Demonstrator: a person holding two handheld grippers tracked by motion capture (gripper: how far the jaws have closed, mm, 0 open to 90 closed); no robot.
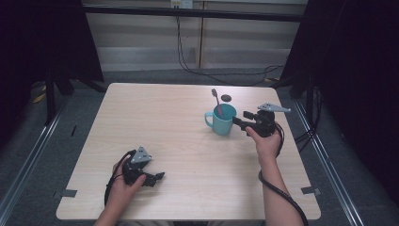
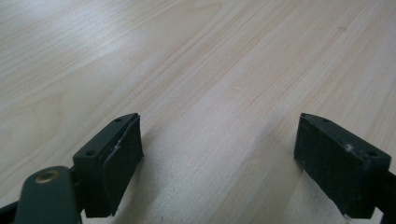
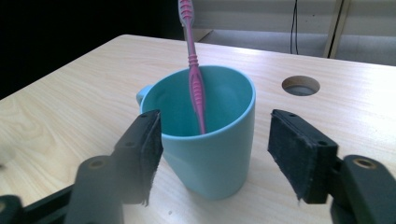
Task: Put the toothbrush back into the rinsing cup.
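Mug (image 3: 212, 140) holding toothbrush (image 3: 194, 70) sits before gaping right tool (image 3: 215, 158).

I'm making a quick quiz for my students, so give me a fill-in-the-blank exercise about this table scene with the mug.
1. The pink toothbrush stands inside the ____ mug.
2. The right gripper has its jaws ____ on either side of the mug.
3. The left gripper holds ____ between its jaws, above the bare table.
4. The round hole in the table lies ____ the mug, apart from it.

Missing words: teal; open; nothing; beyond
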